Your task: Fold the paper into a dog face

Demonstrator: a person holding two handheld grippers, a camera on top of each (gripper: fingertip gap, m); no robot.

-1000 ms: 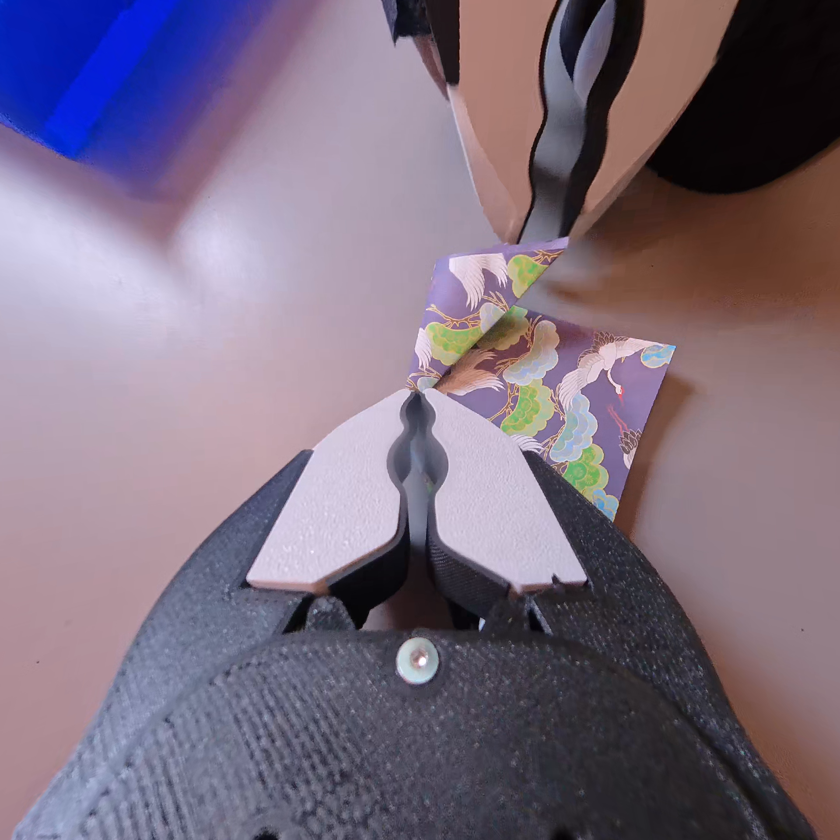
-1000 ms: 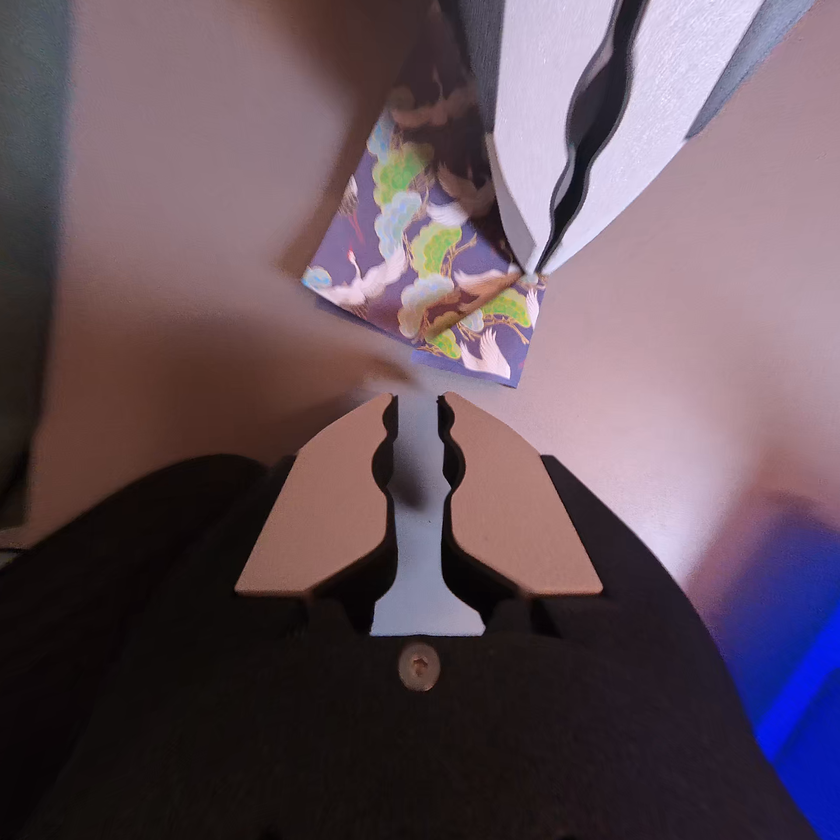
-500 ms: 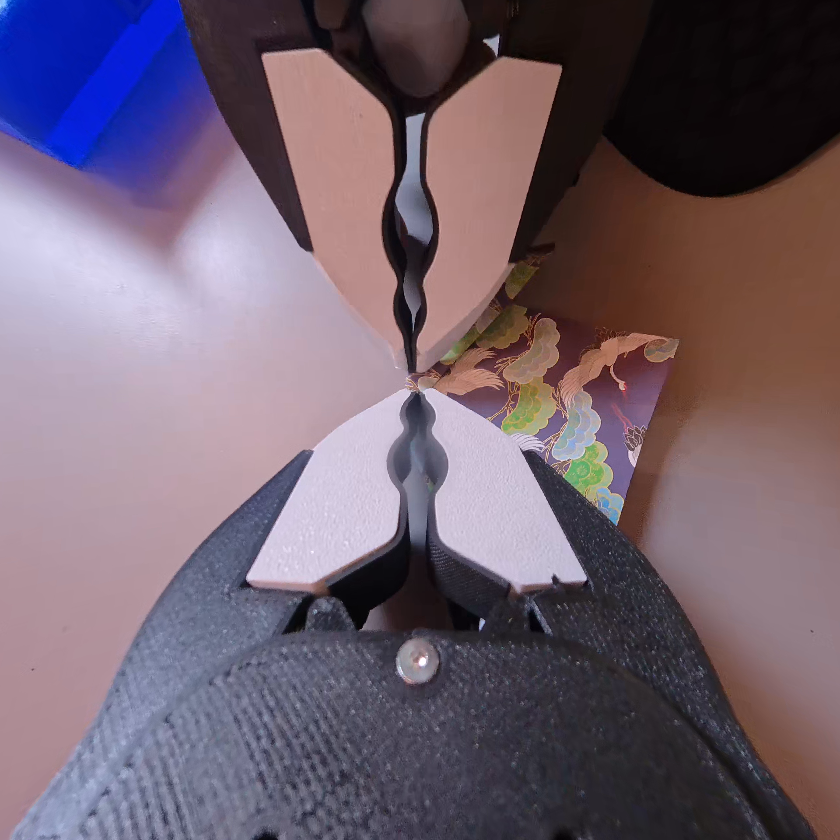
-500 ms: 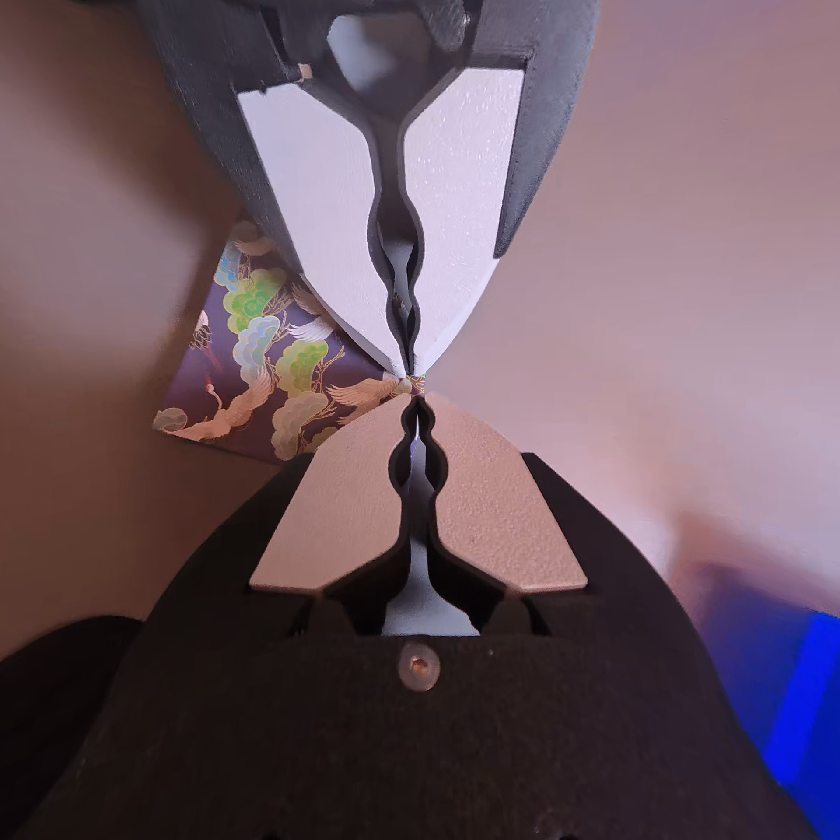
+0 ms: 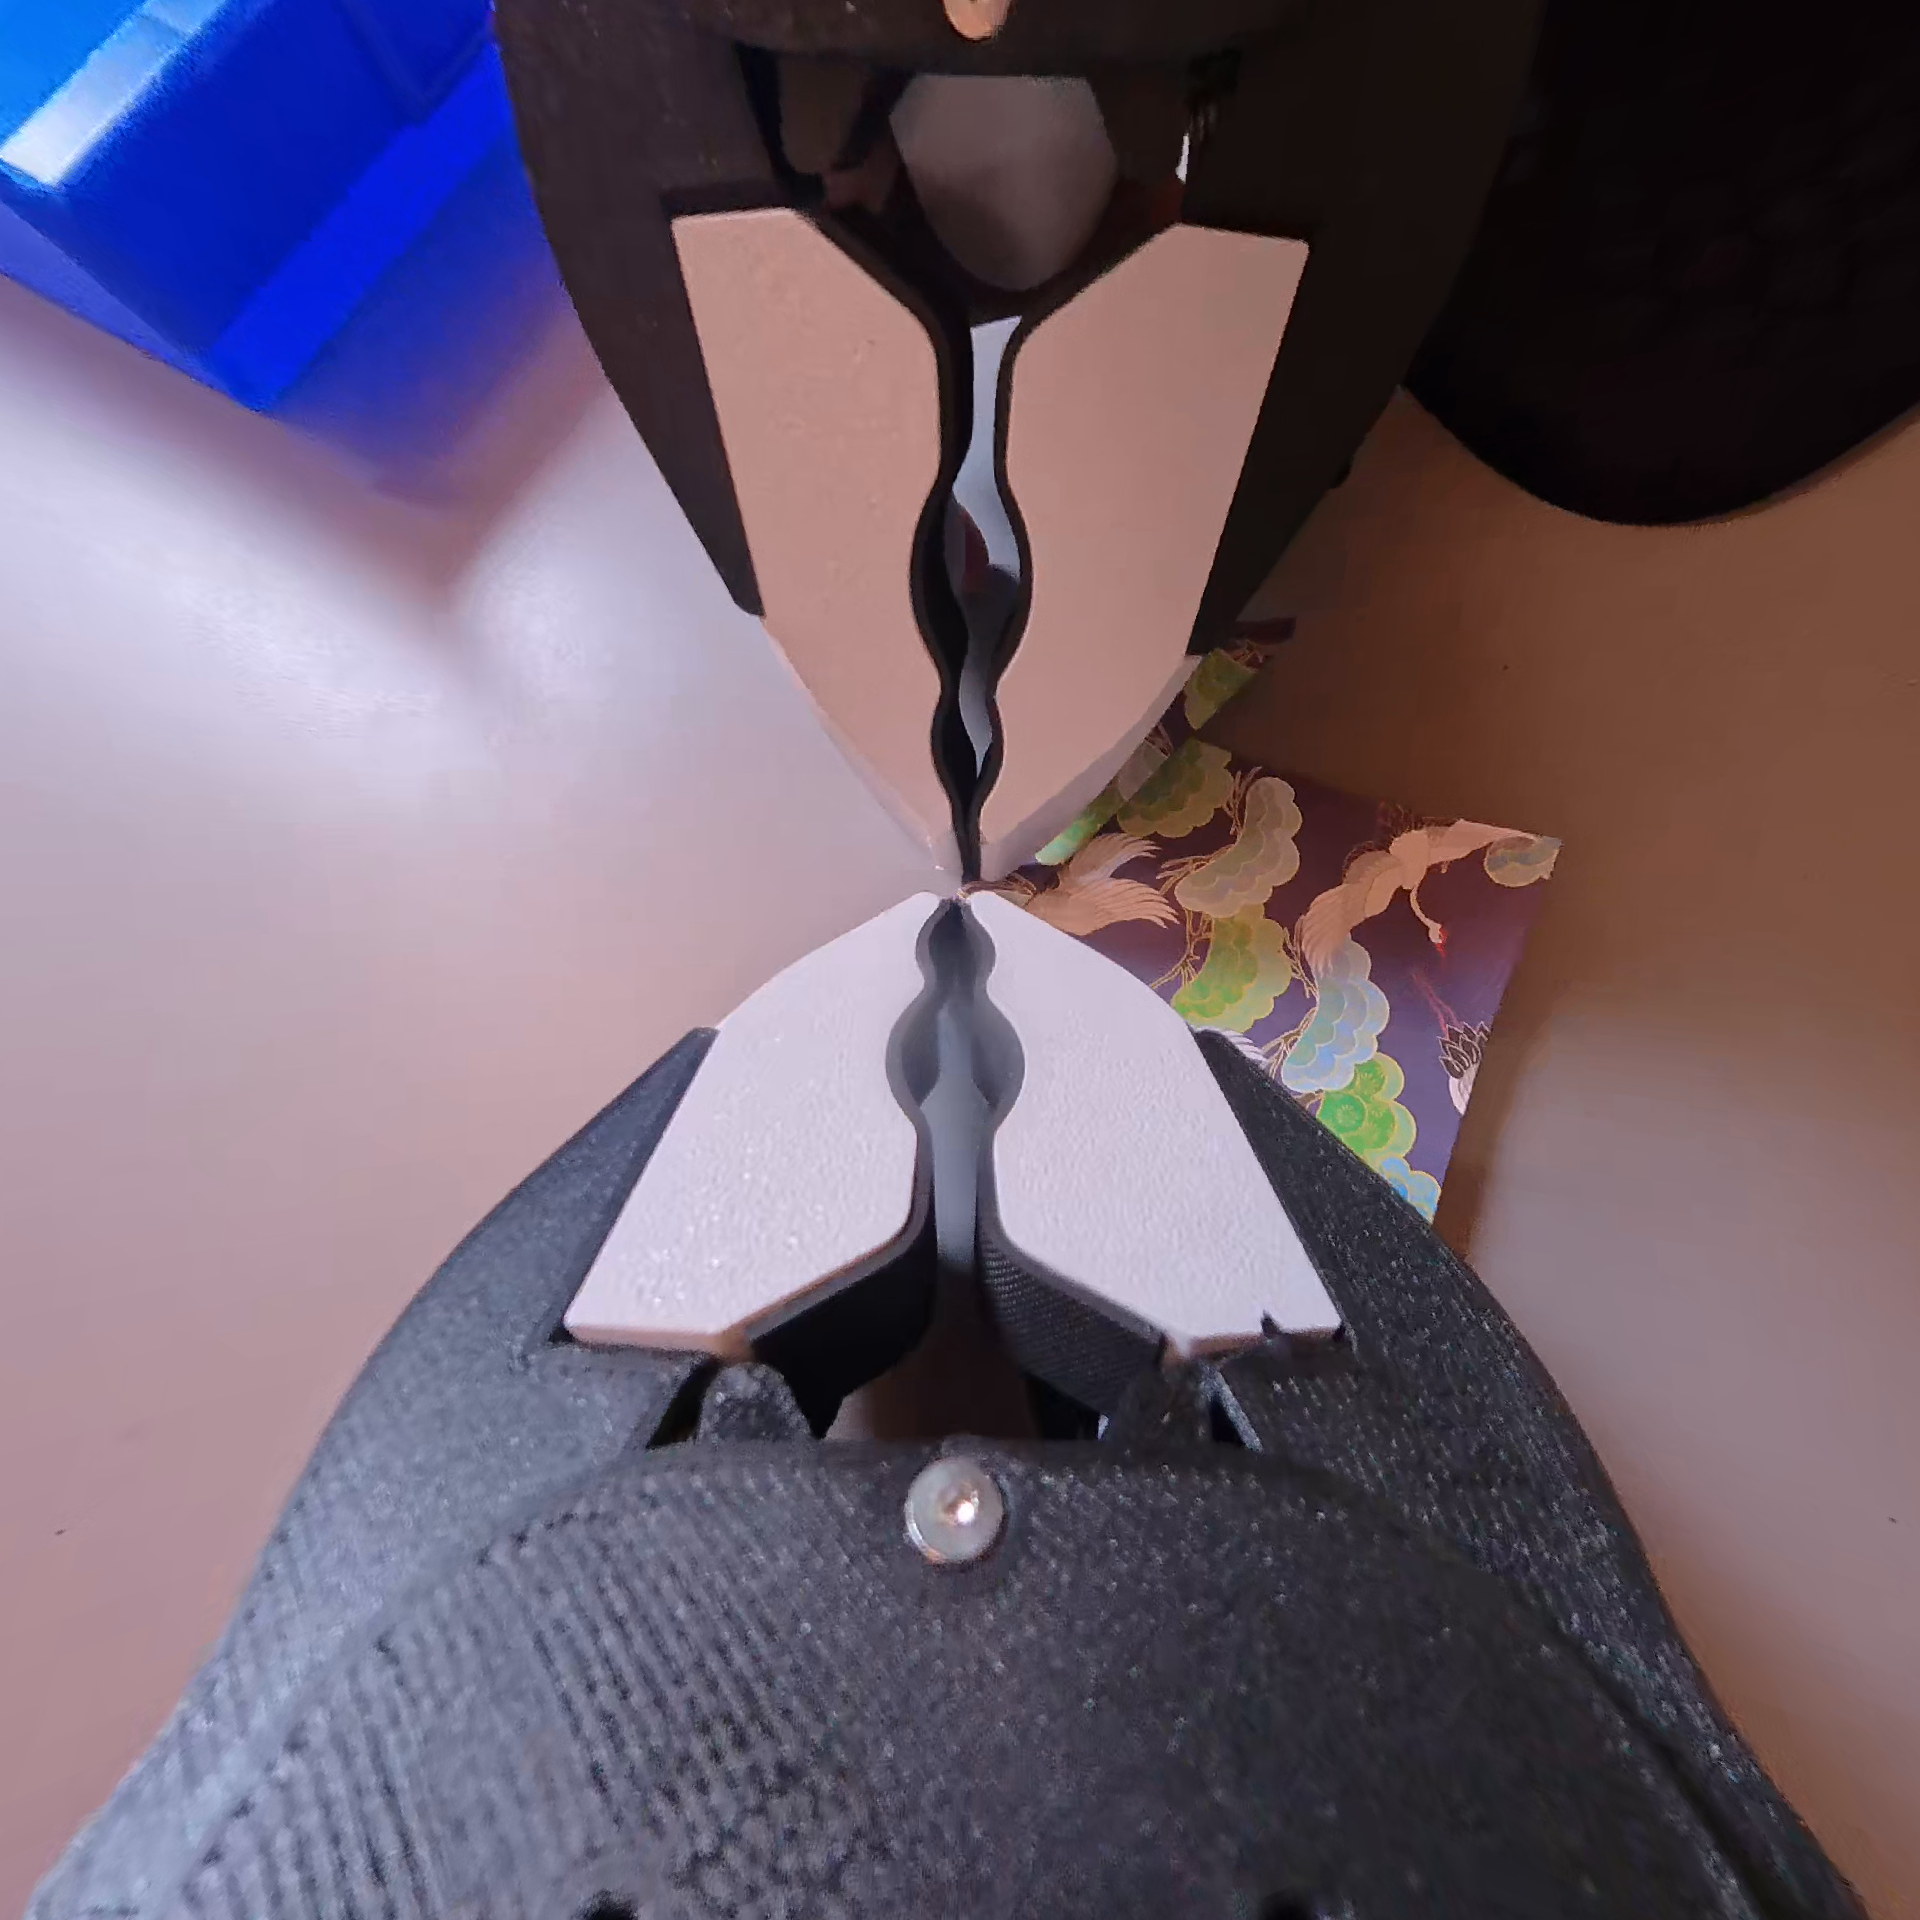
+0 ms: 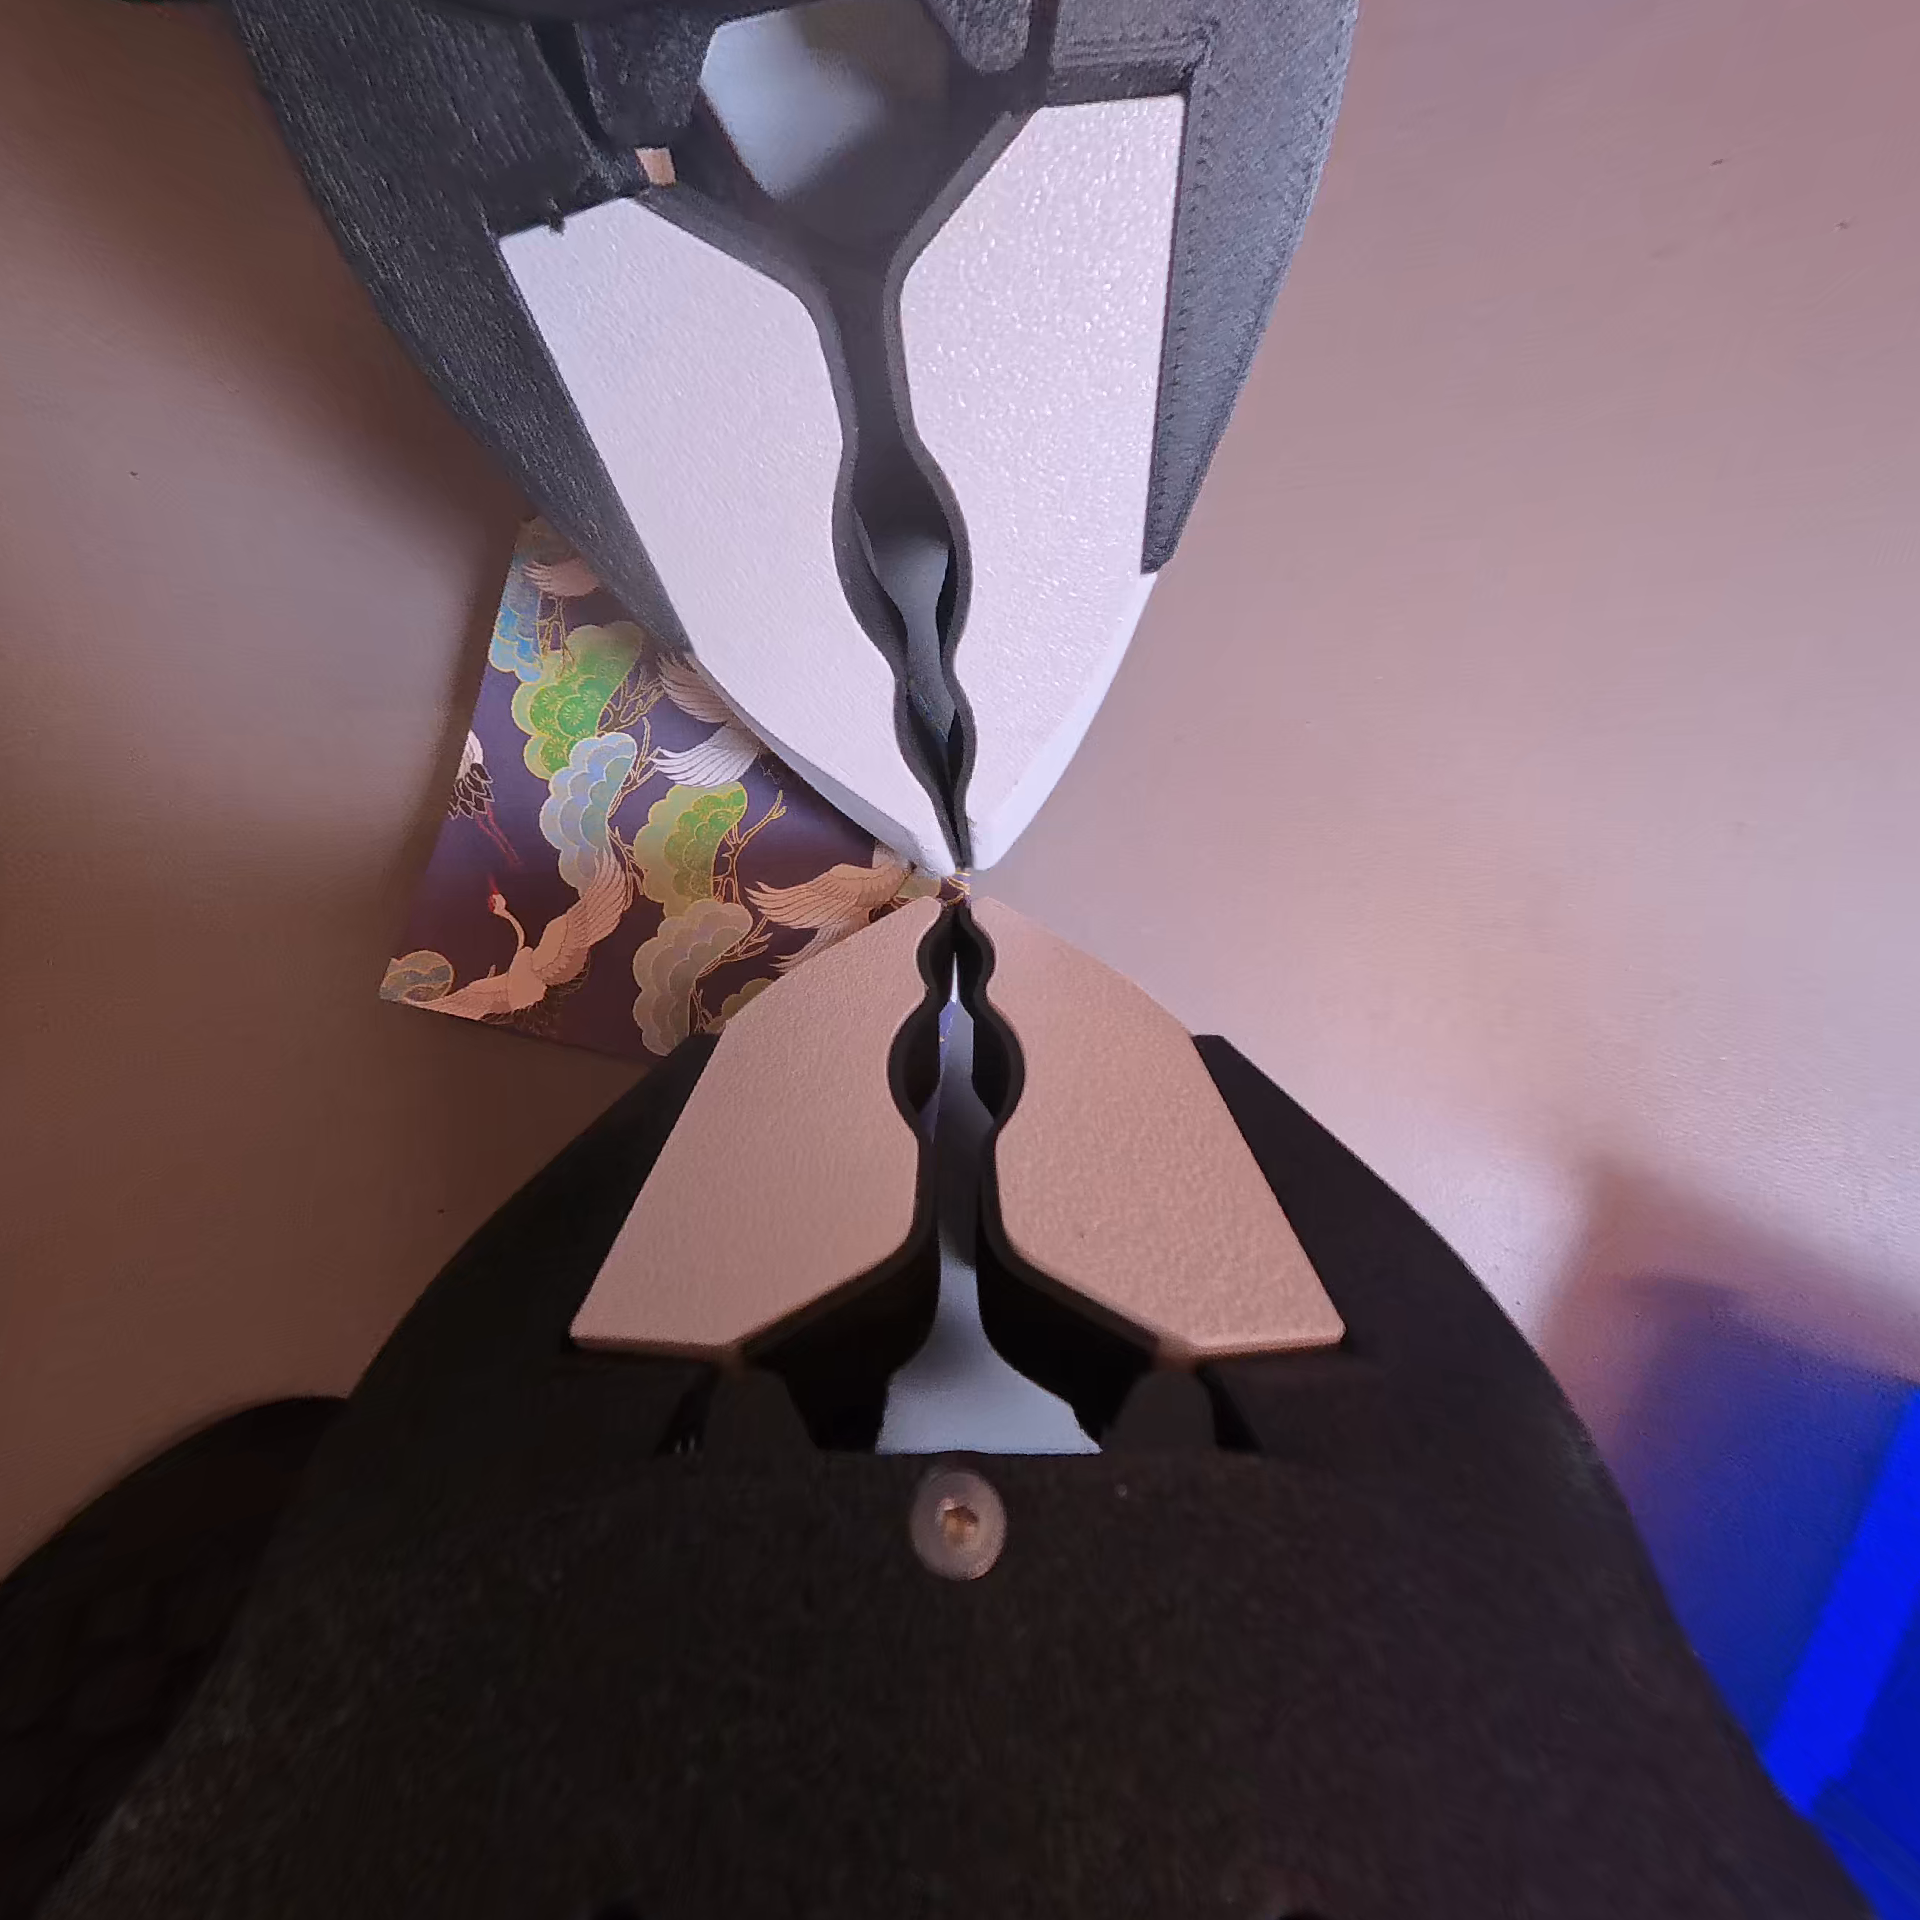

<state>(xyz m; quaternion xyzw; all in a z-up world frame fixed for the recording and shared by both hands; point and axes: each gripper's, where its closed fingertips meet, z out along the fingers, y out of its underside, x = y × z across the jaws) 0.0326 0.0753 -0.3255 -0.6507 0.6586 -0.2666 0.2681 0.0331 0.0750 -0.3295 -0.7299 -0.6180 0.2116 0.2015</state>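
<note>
The purple paper [image 5: 1351,987] with cranes and green clouds lies folded on the table, and also shows in the right wrist view [image 6: 623,883]. My left gripper [image 5: 951,912], with grey-white fingers, is shut, its tips down on the paper's pointed corner. My right gripper [image 6: 954,916], with beige fingers, is shut too and meets it tip to tip at that corner. Each shows in the other's view: right gripper [image 5: 961,857], left gripper [image 6: 951,862]. Part of the paper is hidden under both grippers. I cannot tell whether either tip pinches the paper or only presses on it.
A blue bin [image 5: 208,177] stands at the far left of the left wrist view, and at the lower right edge of the right wrist view [image 6: 1860,1621]. A black rounded object [image 5: 1714,312] lies beyond the paper. The table [image 5: 260,831] is plain beige. The grippers are tip to tip, or close to it.
The right gripper has closed and moved in to meet the left tips. The raised paper flap has gone down flat under it. The left gripper has stayed in place.
</note>
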